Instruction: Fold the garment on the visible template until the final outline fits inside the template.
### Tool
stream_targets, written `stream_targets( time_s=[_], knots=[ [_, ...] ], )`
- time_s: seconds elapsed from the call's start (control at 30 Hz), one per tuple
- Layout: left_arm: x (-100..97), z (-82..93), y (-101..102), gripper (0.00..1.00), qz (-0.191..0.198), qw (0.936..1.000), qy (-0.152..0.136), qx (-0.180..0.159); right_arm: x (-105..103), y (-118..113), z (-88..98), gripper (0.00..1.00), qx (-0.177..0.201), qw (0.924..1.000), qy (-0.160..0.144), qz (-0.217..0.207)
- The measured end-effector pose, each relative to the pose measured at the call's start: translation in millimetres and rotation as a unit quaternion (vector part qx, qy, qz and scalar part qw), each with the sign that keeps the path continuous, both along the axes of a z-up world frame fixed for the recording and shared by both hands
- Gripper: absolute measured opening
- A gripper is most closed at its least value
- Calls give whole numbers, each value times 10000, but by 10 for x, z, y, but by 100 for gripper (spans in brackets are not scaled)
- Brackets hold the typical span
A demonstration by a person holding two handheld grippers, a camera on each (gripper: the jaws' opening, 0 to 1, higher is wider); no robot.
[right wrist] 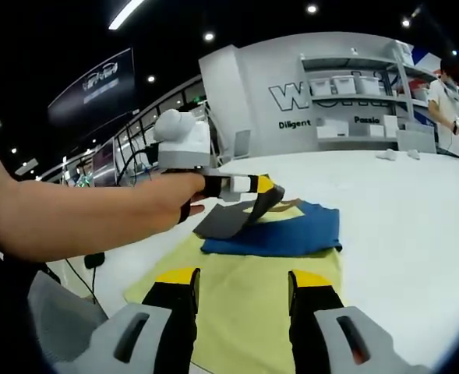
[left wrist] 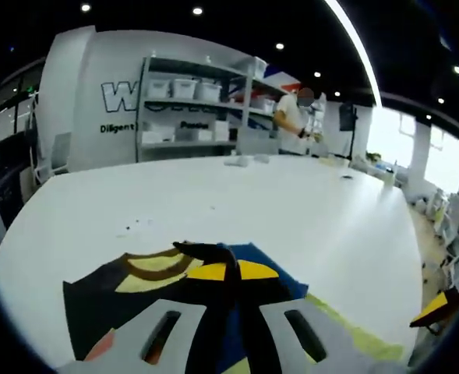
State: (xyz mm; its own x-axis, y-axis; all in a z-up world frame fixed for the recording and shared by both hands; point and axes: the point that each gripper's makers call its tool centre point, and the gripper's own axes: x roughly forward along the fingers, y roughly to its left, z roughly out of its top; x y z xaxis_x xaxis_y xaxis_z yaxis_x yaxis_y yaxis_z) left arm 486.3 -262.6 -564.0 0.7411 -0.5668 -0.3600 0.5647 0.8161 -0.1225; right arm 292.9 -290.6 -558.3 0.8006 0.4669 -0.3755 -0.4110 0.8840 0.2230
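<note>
1. Broadly, a white table (left wrist: 307, 210) spreads ahead of both grippers; the right gripper view alone shows how much of it lies bare to the right of the cloth.
2. Beyond the table stands a white wall with lettering and shelves (left wrist: 202, 97) of bins, seen in both views; a person (left wrist: 295, 121) stands at the shelves.
3. On the table lies a yellow template (right wrist: 252, 300), directly under and ahead of the right gripper's jaws. The left gripper view catches just a strip of it at that gripper's lower right.
4. On the template's far part lies the garment (right wrist: 280, 230), dark blue with grey-black and yellow panels. The right gripper view shows its near-left edge lifted off the template into a raised fold; the left gripper view shows the same cloth close up, bunched around its own jaw tips.
5. The left gripper (left wrist: 227, 269) has its jaws closed on that lifted garment edge, the tips meeting in the cloth. In the right gripper view it enters from the left, held by a hand (right wrist: 147, 206).
6. The right gripper (right wrist: 241, 284) holds nothing; its yellow-tipped jaws stand wide apart above the template, short of the garment.
</note>
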Motion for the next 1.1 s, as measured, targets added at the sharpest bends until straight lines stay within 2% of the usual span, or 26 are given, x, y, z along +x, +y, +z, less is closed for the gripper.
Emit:
stream_targets(
  time_s=[0.2, 0.77, 1.1],
  knots=[
    [-15, -65, -45, 0, -83, 9999, 15, 94, -1, 4, -6, 44, 2, 10000, 17, 6],
    [-117, -427, -290, 0, -349, 9986, 271, 280, -1, 6, -8, 44, 41, 10000, 52, 17],
    [-158, -546, -380, 0, -490, 9975, 352, 358, -1, 9, -10, 43, 60, 10000, 70, 9]
  ],
)
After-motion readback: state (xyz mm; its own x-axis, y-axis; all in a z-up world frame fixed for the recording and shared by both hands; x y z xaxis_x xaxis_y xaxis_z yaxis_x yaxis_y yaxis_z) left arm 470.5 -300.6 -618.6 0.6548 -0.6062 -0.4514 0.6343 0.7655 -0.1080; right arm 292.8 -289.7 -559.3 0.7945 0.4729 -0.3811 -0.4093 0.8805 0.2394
